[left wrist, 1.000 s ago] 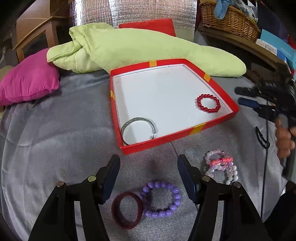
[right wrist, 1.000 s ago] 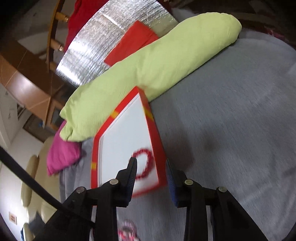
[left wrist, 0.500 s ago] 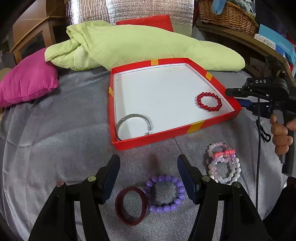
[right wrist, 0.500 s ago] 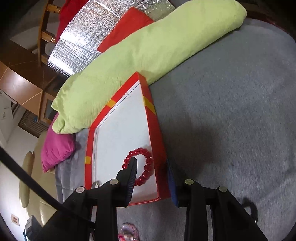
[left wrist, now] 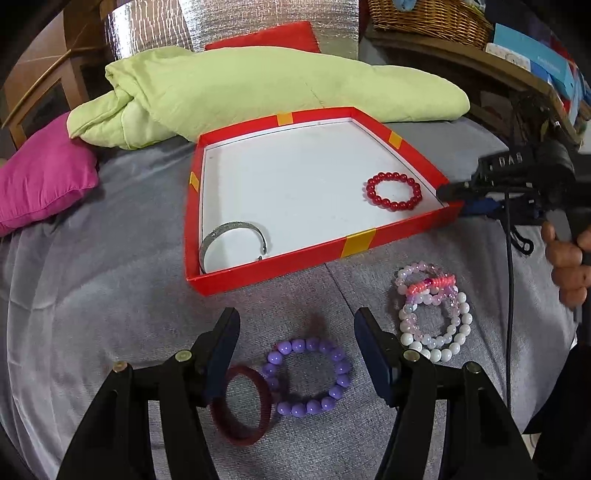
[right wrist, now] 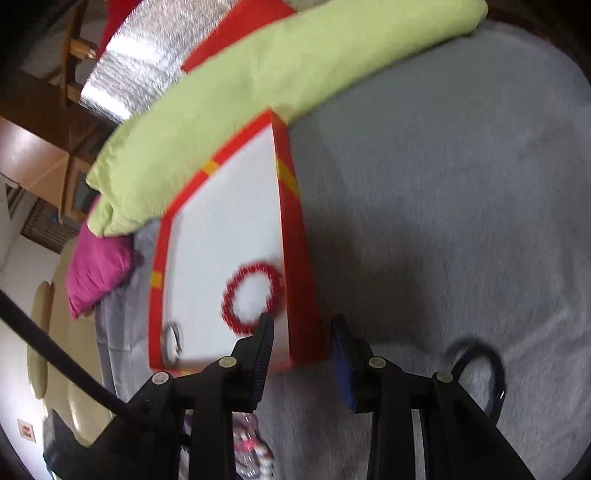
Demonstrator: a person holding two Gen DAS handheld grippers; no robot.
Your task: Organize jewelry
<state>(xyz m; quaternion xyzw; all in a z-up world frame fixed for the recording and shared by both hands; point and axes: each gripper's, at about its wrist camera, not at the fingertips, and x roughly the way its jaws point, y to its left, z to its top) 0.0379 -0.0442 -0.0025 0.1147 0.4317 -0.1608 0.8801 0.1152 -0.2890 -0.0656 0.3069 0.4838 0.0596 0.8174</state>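
A red box point(left wrist: 280, 262) with a white floor holds a silver bangle point(left wrist: 233, 242) at its near left and a red bead bracelet point(left wrist: 393, 191) at its right. On the grey cloth in front lie a purple bead bracelet point(left wrist: 308, 376), a dark red band point(left wrist: 242, 404) and a pile of white and pink bead bracelets point(left wrist: 432, 310). My left gripper point(left wrist: 295, 350) is open and empty just above the purple bracelet. My right gripper point(right wrist: 301, 354) is open and empty at the box's right wall point(right wrist: 295, 266), near the red bracelet point(right wrist: 253, 297); it also shows in the left wrist view point(left wrist: 458, 192).
A light green quilt point(left wrist: 258, 88) lies behind the box, a magenta cushion point(left wrist: 40, 177) at the left. A wicker basket point(left wrist: 428, 16) and boxes stand on a shelf at the back right. A black cable point(left wrist: 511, 280) hangs from the right gripper. A dark ring point(right wrist: 480, 373) lies on the cloth.
My left gripper has drawn back a little, so the box and bracelets sit higher in view. My right gripper has moved in toward the box's right wall.
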